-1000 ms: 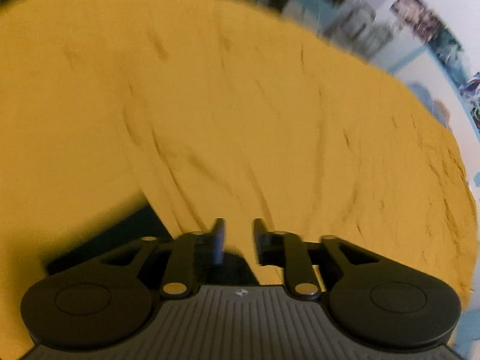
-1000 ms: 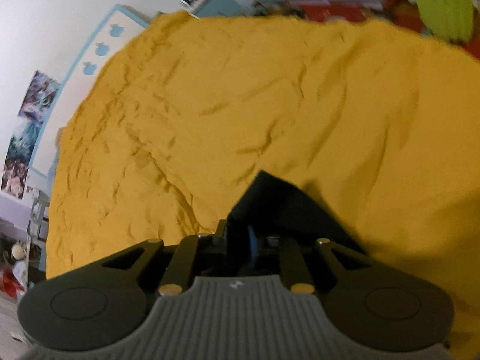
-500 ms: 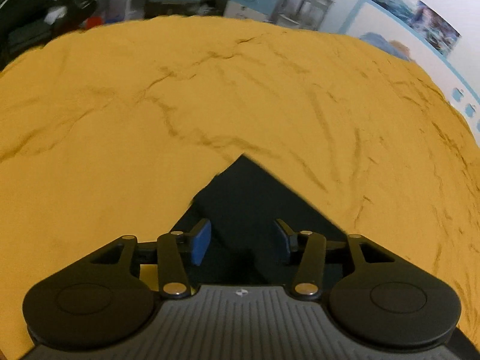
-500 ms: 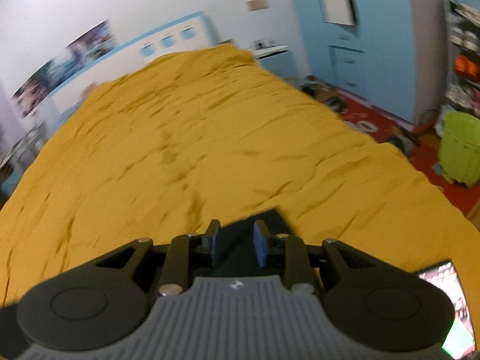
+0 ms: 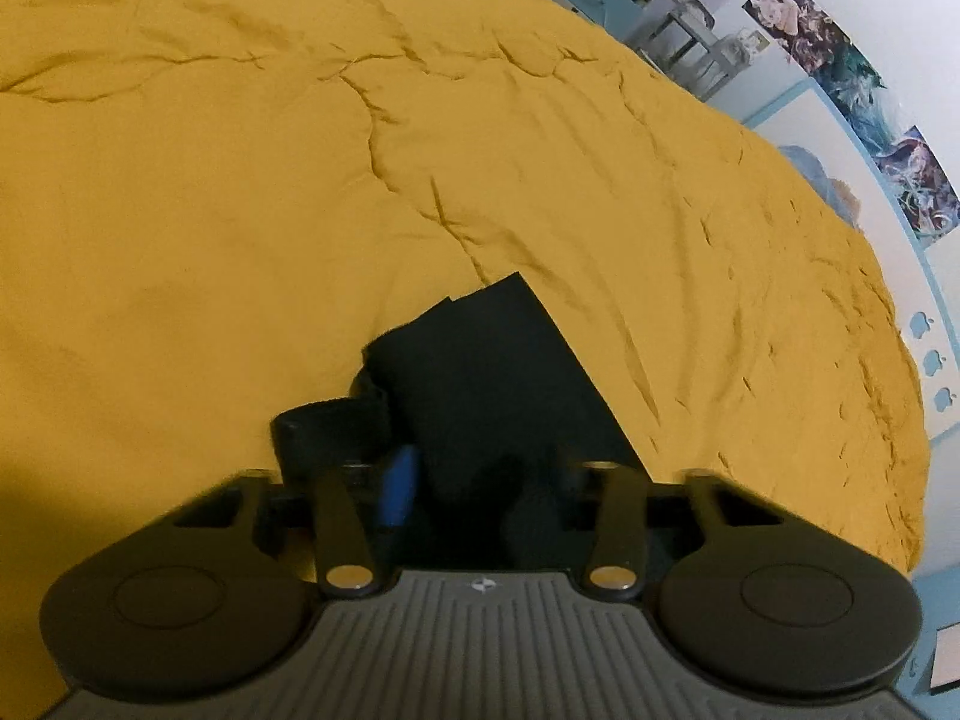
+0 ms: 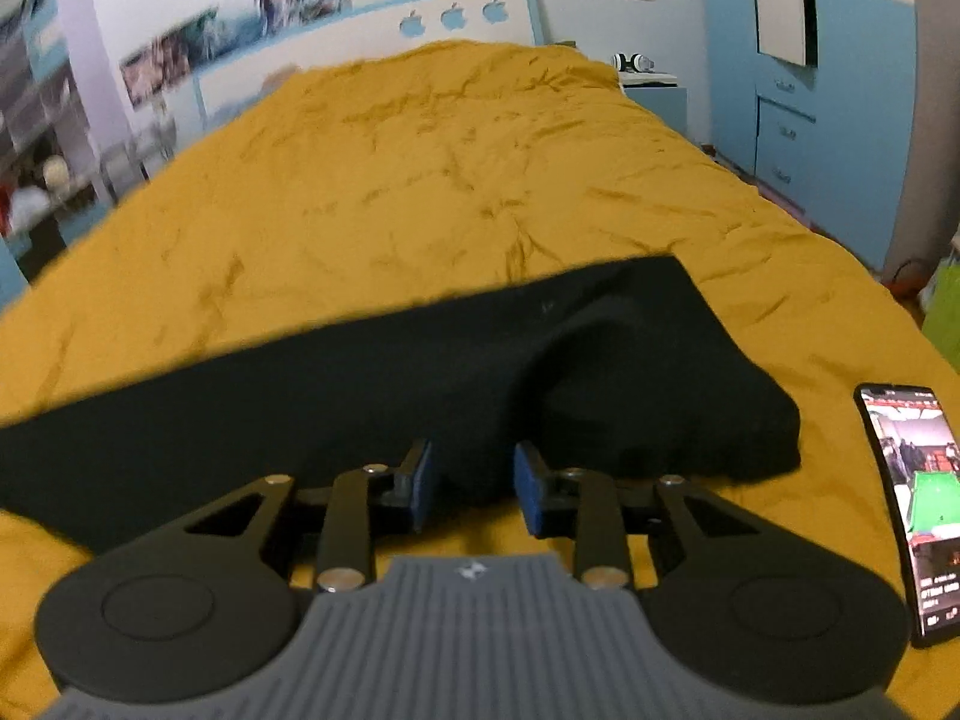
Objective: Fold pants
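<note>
On the yellow bedspread (image 6: 420, 180) lie the black pants (image 6: 360, 372), stretched in one long band with a bunched lump toward the phone (image 6: 906, 498), so folding looks begun, not finished. One pair of pants, one phone, two grippers. The left gripper (image 5: 474, 480) has just been closing, dark cloth between its jaws (grip unclear). The right gripper (image 6: 471, 483), just opening, stands spread and pinches nothing.

Dim indoor light, strong fisheye bending at the edges.
Motion-blurred at left in right wrist view; black corner vignetting; dark fabric nearly detailless.
</note>
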A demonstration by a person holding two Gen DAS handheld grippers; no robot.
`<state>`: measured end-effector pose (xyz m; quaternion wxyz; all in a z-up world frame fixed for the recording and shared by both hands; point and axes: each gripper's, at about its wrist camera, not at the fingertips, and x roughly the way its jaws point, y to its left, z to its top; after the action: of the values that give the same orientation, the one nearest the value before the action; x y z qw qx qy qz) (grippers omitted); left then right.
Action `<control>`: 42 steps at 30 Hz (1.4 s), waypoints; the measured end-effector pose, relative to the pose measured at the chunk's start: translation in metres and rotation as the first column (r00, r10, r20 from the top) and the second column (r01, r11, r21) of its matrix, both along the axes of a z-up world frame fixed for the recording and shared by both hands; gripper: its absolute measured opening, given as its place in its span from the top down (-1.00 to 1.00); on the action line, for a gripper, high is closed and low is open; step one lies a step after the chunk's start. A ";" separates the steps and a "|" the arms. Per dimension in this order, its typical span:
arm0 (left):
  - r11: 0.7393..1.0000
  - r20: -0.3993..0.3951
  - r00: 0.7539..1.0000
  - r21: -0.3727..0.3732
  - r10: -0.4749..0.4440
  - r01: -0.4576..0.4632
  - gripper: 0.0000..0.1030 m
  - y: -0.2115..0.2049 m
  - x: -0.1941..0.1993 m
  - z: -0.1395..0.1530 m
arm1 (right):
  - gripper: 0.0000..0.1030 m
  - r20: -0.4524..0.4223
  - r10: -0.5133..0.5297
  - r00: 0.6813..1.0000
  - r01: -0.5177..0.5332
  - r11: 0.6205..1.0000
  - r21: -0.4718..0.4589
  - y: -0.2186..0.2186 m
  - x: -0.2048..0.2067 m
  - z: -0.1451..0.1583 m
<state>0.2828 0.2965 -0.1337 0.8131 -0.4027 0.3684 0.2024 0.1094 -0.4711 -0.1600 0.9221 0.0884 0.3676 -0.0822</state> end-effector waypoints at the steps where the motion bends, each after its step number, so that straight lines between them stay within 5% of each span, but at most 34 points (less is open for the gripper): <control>1: 1.000 -0.018 1.000 0.013 -0.004 0.004 0.95 -0.001 0.002 0.000 | 0.50 -0.012 -0.006 1.000 0.006 1.000 -0.006 -0.001 0.001 -0.006; 6: 1.000 0.089 0.996 -0.004 0.025 -0.025 0.96 0.006 -0.014 0.010 | 0.48 -0.083 -0.068 0.994 0.072 0.996 0.049 -0.021 -0.002 -0.027; 12: 0.997 0.105 0.993 -0.067 0.046 -0.040 0.96 0.015 -0.021 0.013 | 0.47 0.015 -0.166 0.986 0.164 0.980 0.113 -0.041 -0.019 -0.007; 15: 0.998 0.091 0.995 -0.062 0.036 -0.031 0.96 0.016 -0.017 0.011 | 0.38 0.055 -0.341 0.939 0.325 0.927 0.188 -0.067 -0.032 0.007; 17: 0.997 0.079 0.996 -0.065 0.039 -0.034 0.96 0.017 -0.015 0.007 | 0.14 0.061 -0.416 0.907 0.396 0.895 0.205 -0.084 -0.035 0.010; 22: 0.996 0.078 0.996 -0.077 0.043 -0.038 0.96 0.018 -0.018 0.005 | 0.02 -0.026 -0.469 0.883 0.459 0.848 0.264 -0.122 -0.026 -0.005; 25: 0.996 0.080 0.996 -0.081 0.044 -0.038 0.96 0.018 -0.021 0.006 | 0.04 -0.076 -0.502 0.862 0.491 0.788 0.371 -0.138 -0.011 -0.019; 26: 0.996 0.082 0.996 -0.081 0.043 -0.037 0.96 0.018 -0.021 0.006 | 0.31 -0.082 -0.505 0.859 0.496 0.781 0.379 -0.139 -0.008 -0.021; 28: 0.996 0.096 0.995 -0.081 0.040 -0.032 0.96 0.019 -0.022 0.010 | 0.72 -0.056 -0.496 0.866 0.486 0.811 0.327 -0.136 -0.006 -0.017; 31: 0.998 0.146 0.989 -0.057 0.033 -0.024 0.96 0.022 -0.024 0.022 | 0.88 0.020 -0.483 0.875 0.459 0.843 0.281 -0.132 -0.013 0.000; 34: 0.999 0.172 0.985 -0.048 0.028 -0.020 0.96 0.028 -0.025 0.029 | 0.91 0.058 -0.460 0.886 0.432 0.864 0.258 -0.132 -0.016 0.008; 36: 0.999 0.101 0.995 -0.032 0.025 -0.022 0.96 0.033 -0.018 0.017 | 0.91 0.011 -0.436 0.900 0.423 0.878 0.222 -0.134 -0.009 -0.002; 39: 0.991 0.027 0.996 -0.101 0.090 -0.087 0.96 0.047 -0.019 -0.009 | 0.91 -0.028 -0.438 0.899 0.434 0.879 0.198 -0.141 -0.004 -0.017; 42: 0.984 0.041 0.993 -0.146 0.113 -0.106 0.96 0.054 -0.024 -0.022 | 0.84 -0.020 -0.438 0.899 0.435 0.885 0.170 -0.137 -0.005 -0.015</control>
<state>0.2588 0.3504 -0.1556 0.7785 -0.4847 0.3391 0.2097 0.1049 -0.6082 -0.1751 0.8725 0.2478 0.3353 -0.2547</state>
